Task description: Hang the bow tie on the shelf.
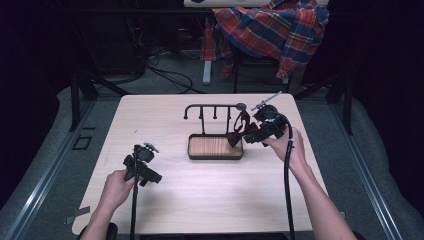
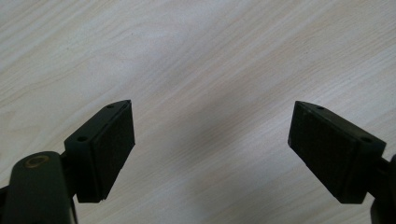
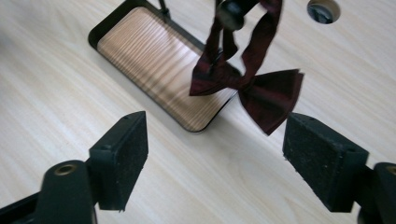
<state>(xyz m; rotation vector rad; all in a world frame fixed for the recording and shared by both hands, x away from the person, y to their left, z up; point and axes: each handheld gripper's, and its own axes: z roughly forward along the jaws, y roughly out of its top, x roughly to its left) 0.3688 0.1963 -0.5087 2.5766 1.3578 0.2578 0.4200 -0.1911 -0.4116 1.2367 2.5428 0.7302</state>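
A dark red bow tie [image 1: 239,131] [image 3: 254,88] hangs by its strap from the right end of a black rack [image 1: 212,107]. The rack rises from a black-rimmed wooden tray [image 1: 191,148] [image 3: 100,29]. My right gripper [image 1: 256,134] [image 3: 215,154] is open just right of the bow tie, its jaws wide apart and nothing between them. My left gripper [image 1: 145,172] [image 2: 210,149] is open low over the bare table at the front left, well away from the rack.
The light wooden table [image 1: 165,200] has a round cable hole [image 3: 323,9] near its far edge. A plaid shirt [image 1: 275,30] drapes over a chair behind the table. Cables trail from both grippers toward the near edge.
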